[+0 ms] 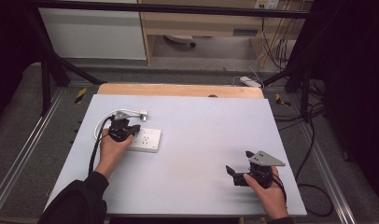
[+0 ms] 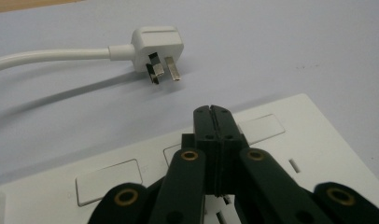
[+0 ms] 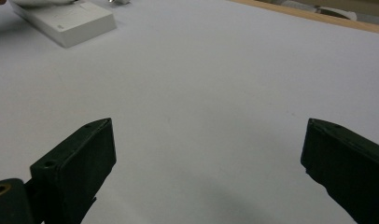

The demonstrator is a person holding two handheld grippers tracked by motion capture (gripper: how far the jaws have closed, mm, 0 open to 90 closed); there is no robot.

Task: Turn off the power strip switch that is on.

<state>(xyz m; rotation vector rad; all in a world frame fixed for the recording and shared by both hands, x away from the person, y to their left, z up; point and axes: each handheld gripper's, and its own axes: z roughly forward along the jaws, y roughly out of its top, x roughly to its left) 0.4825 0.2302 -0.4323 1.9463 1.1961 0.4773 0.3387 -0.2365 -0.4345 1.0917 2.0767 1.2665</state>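
Left claw (image 1: 131,131) sits low over the white socket panel (image 1: 148,140), its jaws pressed flat together with nothing between them; in the left gripper view the tips of that claw (image 2: 211,112) hang just above the panel's face (image 2: 318,135), near its far edge, over the row of pale rocker switches; whether the tips actually touch the panel I can't tell. The left hand (image 1: 114,148) wraps the claw's body from behind, dark sleeve running off the bottom of the high view.

The panel lies flat on the pale grey table (image 1: 201,154), on its left half; just beyond it rests the white plug (image 1: 143,112), lying on its side with its metal pins pointing back toward the panel, close to it but clearly apart; in the left gripper view the plug (image 2: 157,44) shows its pins free in the air, and its white cable (image 2: 47,56) runs off to the left edge across the table.

Over on the right, well apart from all this, the right claw (image 1: 239,169) rests near the table's front edge in the right hand (image 1: 267,189), jaws spread wide and holding nothing; the right gripper view has bare table (image 3: 201,93) between the jaws of this claw (image 3: 206,158), with the panel (image 3: 66,21) far off at the upper left corner.
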